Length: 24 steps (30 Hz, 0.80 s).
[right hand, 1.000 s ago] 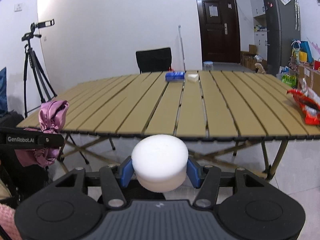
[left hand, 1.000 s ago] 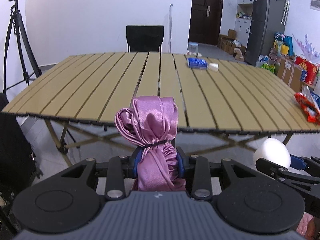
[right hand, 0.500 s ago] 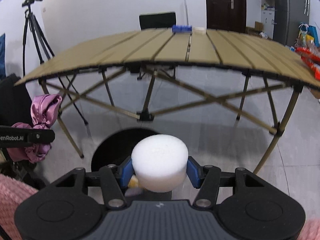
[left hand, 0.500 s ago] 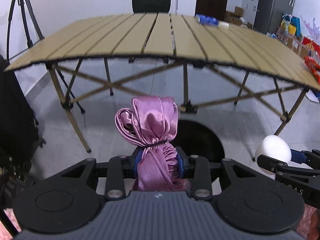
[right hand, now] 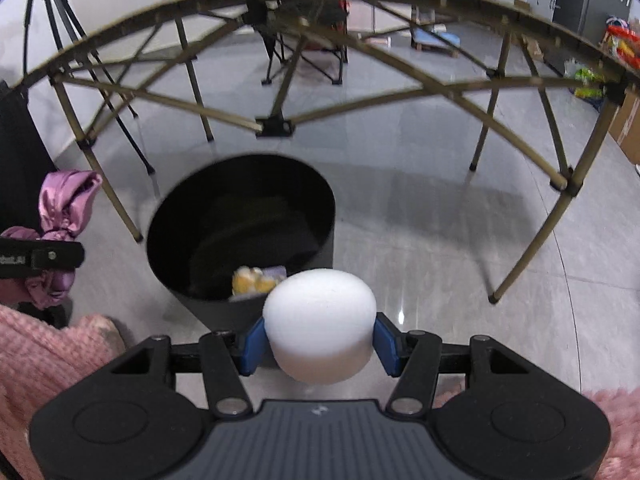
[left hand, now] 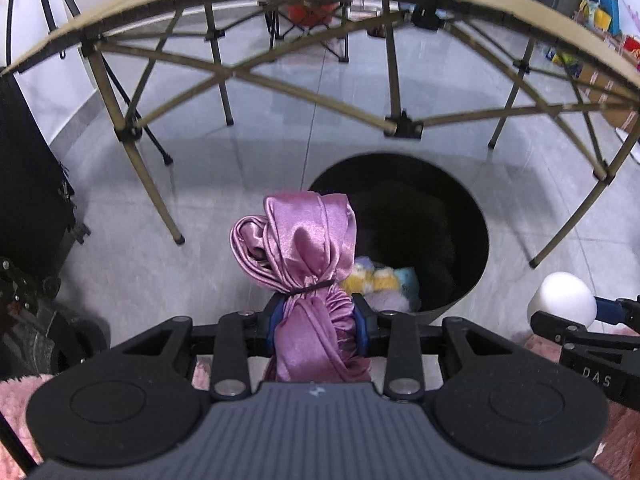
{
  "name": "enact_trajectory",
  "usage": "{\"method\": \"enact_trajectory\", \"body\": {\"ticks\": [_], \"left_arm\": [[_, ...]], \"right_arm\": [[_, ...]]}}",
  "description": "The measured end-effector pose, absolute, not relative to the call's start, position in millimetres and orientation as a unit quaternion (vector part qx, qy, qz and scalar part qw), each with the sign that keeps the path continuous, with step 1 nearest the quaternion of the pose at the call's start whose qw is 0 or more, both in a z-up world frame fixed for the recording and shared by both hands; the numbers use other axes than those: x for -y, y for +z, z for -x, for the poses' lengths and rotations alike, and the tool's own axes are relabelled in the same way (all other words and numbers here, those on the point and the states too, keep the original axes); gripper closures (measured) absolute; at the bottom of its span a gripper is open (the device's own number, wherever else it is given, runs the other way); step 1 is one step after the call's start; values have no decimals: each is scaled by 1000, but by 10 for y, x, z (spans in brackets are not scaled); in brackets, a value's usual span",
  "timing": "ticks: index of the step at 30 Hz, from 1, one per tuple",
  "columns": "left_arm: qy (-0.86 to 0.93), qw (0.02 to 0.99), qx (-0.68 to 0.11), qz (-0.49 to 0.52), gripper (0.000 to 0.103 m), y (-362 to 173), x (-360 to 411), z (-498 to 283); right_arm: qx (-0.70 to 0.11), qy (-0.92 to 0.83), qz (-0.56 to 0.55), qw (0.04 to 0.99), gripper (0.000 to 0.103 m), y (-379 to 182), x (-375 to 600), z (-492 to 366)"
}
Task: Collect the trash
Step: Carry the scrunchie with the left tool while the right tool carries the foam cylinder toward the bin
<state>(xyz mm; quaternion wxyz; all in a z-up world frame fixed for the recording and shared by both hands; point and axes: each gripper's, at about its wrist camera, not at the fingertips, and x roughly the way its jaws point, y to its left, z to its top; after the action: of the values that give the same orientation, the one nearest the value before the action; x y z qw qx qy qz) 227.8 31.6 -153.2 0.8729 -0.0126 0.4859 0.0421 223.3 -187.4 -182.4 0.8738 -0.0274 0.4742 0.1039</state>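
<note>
Little can be read. In the left wrist view, at the lower right of the frame, the black body of the right gripper (left hand: 591, 312) bears the pale letters "DAS". In the right wrist view, at the left edge, the left gripper (right hand: 60, 256) carries faint pale lettering, too cropped and blurred to read.

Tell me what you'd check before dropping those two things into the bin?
1. Left tool grips the cloth: ok.
2. Right tool grips the puck: ok.
3. Bin open: ok.
4. Room left in the bin above the soft bits: ok.
5. Cloth over the opening: cannot tell; it looks near the left rim.
6. Puck over the opening: not ok; it appears short of the near rim.
</note>
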Motion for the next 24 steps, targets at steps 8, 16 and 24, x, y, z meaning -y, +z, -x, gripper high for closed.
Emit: {"method": "enact_trajectory", "body": {"ticks": [8, 16, 24], "left_arm": [[49, 852, -521, 15, 68, -1736, -382, -2356], [56, 837, -545, 15, 68, -1831, -383, -2436], [54, 822, -566, 21, 68, -1906, -339, -2537]], "right_arm": [[-500, 84, 24, 862, 48, -2009, 1900, -2320], [-510, 73, 11, 857, 48, -2079, 1977, -2389], [-515, 66, 5, 855, 48, -2137, 2064, -2418]]}}
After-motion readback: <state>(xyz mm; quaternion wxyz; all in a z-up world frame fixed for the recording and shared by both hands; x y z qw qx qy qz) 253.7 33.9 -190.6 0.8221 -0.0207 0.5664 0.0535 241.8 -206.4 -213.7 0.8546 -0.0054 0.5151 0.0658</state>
